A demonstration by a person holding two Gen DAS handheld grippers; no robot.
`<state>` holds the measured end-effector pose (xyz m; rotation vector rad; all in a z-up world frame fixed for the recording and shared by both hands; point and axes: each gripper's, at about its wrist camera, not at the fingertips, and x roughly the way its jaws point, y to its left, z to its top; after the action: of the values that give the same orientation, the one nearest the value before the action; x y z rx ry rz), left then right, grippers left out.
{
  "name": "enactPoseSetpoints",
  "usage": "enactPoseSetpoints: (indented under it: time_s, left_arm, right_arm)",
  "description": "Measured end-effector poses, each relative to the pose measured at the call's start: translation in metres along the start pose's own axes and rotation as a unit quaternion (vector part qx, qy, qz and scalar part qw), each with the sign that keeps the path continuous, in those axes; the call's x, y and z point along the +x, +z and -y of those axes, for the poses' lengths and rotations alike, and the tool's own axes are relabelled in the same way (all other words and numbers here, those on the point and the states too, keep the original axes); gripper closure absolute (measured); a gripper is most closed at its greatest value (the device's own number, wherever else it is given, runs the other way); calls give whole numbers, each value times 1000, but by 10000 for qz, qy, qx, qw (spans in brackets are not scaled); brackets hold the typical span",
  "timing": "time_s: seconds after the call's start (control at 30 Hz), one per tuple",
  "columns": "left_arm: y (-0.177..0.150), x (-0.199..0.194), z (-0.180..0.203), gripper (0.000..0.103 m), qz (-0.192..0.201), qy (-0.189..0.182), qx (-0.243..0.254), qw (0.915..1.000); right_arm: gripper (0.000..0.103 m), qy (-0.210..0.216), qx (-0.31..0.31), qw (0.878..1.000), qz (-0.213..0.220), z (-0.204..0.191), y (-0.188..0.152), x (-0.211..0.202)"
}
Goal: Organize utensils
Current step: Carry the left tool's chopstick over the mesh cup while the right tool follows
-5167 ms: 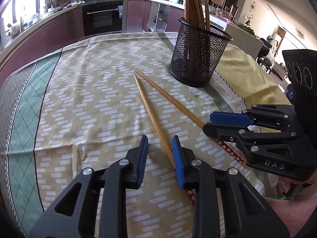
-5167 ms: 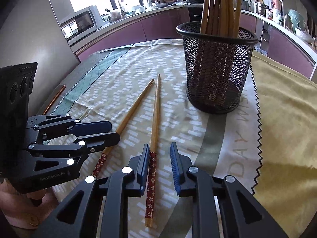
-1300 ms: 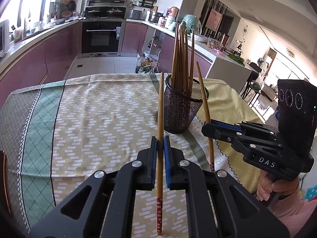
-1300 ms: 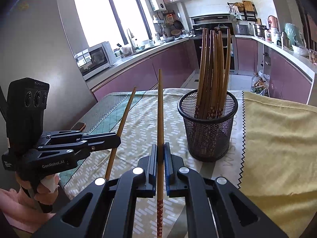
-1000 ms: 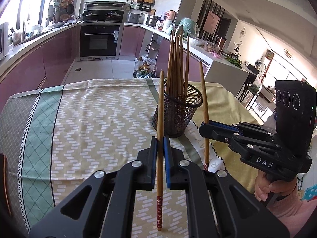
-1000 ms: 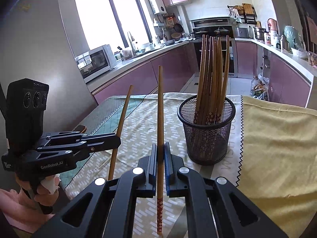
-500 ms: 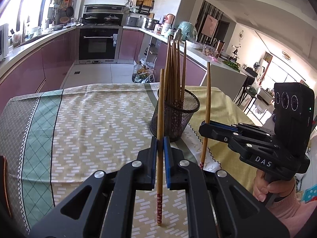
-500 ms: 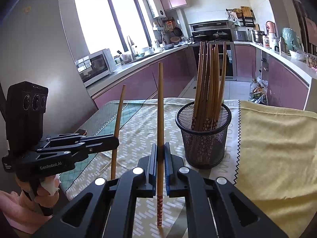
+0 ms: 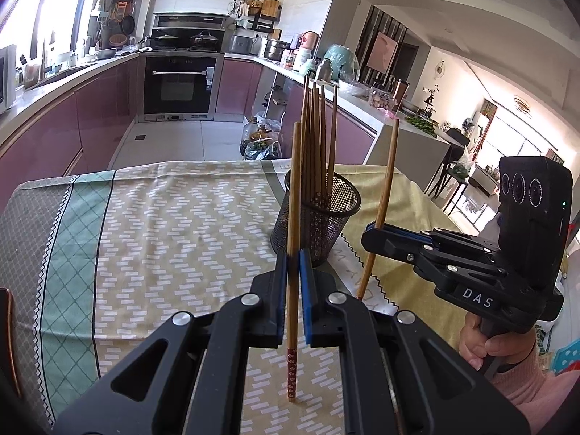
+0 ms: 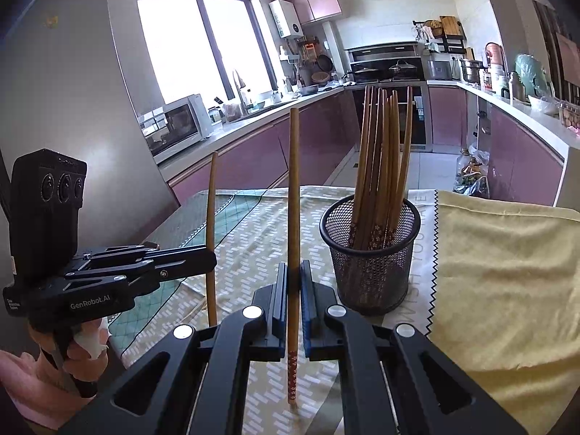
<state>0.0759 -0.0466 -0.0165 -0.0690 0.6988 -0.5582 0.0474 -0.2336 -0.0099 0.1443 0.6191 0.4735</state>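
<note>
My left gripper point(image 9: 293, 259) is shut on a wooden chopstick point(image 9: 294, 195) held upright, red patterned end down, above the patterned tablecloth point(image 9: 174, 224). My right gripper point(image 10: 293, 272) is shut on a second chopstick point(image 10: 294, 188), also upright. Each gripper shows in the other's view: the right gripper point(image 9: 373, 233) with its chopstick point(image 9: 386, 188), the left gripper point(image 10: 208, 253) with its chopstick point(image 10: 210, 210). The black mesh holder point(image 9: 315, 224), also in the right wrist view point(image 10: 369, 253), stands on the table with several chopsticks in it, just beyond both grippers.
A yellow cloth point(image 10: 507, 272) covers the table's right side. A dark object point(image 9: 7, 326) lies at the table's left edge. Behind the table are purple kitchen cabinets point(image 9: 90, 116), an oven point(image 9: 177, 87) and a microwave point(image 10: 174, 123). A hand point(image 9: 489, 348) holds the right gripper's handle.
Both grippers hold their chopsticks as before. The holder looks a little smaller and farther than a second ago. The right gripper's chopstick now leans slightly right at its top.
</note>
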Motion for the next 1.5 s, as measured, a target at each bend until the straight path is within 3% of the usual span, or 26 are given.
enactPoseSetpoints:
  time_s: [1.5]
  left_arm:
    - [13, -4, 6, 95, 179, -73, 63, 9998]
  right_arm:
    - [97, -143, -64, 9994, 300, 9, 13, -19]
